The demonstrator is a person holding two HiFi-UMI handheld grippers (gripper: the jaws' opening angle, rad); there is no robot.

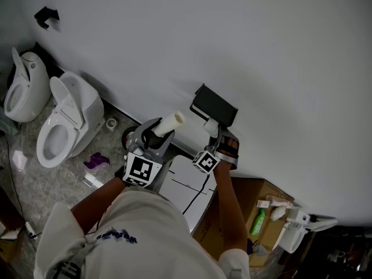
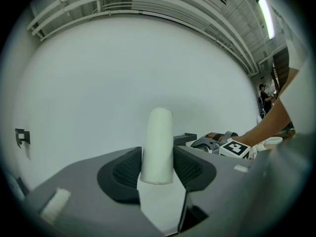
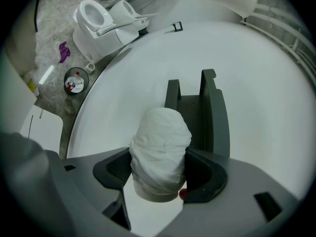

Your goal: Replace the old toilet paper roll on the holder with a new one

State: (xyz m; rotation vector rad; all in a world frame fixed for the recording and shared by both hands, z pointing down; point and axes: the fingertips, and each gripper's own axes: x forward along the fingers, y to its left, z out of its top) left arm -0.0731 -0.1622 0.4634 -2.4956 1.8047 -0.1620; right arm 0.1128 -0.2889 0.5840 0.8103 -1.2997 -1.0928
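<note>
My left gripper is shut on a bare white cardboard tube, which sticks out past the jaws toward the wall. In the left gripper view the tube stands upright between the dark pads. My right gripper is shut on a full white toilet paper roll just below the black holder on the wall. The right gripper view has the roll filling the gap between the jaws, and the holder with its two upright arms stands right behind it, with nothing on it.
Two white toilets stand at the left. A small bin, a purple cloth and a tape roll lie on the floor. A white cabinet and an open cardboard box sit below the holder.
</note>
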